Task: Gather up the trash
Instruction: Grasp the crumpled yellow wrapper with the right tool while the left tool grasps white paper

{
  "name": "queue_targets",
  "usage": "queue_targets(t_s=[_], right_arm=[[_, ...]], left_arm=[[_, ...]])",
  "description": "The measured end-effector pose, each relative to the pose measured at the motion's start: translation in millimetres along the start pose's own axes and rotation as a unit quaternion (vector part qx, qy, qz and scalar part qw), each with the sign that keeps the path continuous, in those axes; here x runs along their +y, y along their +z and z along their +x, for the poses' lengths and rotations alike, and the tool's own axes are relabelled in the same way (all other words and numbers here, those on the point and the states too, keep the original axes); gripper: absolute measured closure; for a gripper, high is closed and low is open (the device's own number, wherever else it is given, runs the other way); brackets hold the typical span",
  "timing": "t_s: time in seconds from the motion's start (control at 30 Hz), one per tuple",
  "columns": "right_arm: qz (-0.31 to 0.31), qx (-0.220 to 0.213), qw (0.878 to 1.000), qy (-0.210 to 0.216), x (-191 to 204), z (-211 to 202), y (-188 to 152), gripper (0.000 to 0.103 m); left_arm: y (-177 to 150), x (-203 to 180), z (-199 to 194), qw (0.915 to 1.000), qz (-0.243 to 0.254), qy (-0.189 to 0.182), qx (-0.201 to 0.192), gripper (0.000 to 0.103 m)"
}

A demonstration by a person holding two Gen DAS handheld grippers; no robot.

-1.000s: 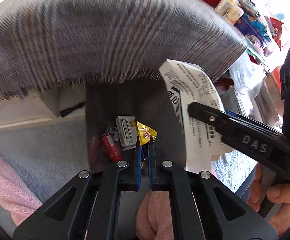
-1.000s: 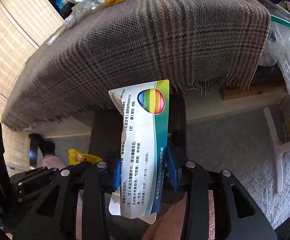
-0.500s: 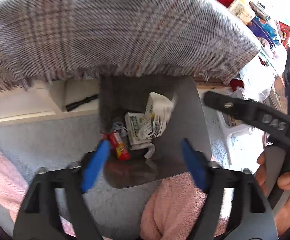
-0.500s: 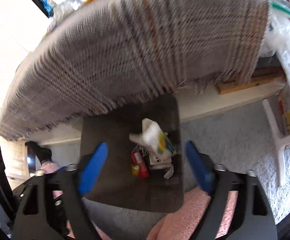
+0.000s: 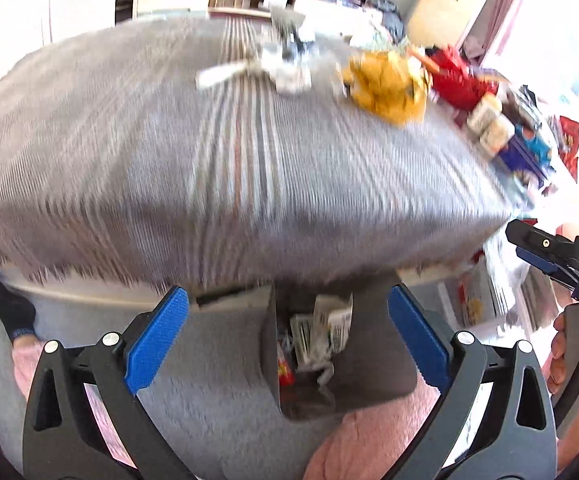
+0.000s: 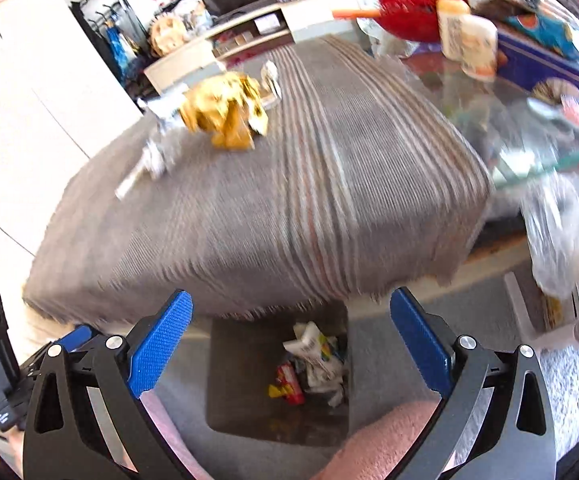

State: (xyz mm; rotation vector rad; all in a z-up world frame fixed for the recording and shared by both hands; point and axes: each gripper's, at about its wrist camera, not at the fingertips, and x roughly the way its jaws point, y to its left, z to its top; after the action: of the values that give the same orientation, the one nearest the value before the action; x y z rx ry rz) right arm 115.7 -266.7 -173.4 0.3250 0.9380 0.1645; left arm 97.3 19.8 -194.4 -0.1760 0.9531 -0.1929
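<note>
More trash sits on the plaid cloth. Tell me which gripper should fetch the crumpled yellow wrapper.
Right, probably, by a small margin. Both the right gripper and the left gripper are opening and empty, but the crumpled yellow wrapper lies toward the cloth's right side in the left view.

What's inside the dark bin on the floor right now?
Inside the dark square bin: a white printed medicine box, a red wrapper, a small yellow wrapper and crumpled white scraps. Whatever lies beneath that pile is covered.
</note>
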Motion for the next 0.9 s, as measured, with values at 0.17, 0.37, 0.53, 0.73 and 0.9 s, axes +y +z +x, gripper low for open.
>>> queue_targets(t_s=[0.17,0.37,0.53,0.73,0.9], right_arm=[[-0.011,-0.027,1.000,0.001,15,5,46,0.003],[0.001,-0.030,1.000,0.005,35,35,105,0.003],[0.000,-0.030,1.000,0.001,52,61,140,0.003],[0.012,-0.015,1.000,-0.008,57,95,159,0.003],[0.017,-0.009,1.000,-0.003,63,115,167,0.003]], left_arm=[[41,0,3,0.9998,0.000,0.012,-0.018,0.009],[89,4,19,0.9993,0.009,0.021,-0.030,0.009],[126,11,37,0.9991,0.008,0.010,-0.040,0.027],[159,11,71,0.9991,0.027,-0.002,-0.032,0.054],[172,5,93,0.9987,0.048,0.001,-0.019,0.071]])
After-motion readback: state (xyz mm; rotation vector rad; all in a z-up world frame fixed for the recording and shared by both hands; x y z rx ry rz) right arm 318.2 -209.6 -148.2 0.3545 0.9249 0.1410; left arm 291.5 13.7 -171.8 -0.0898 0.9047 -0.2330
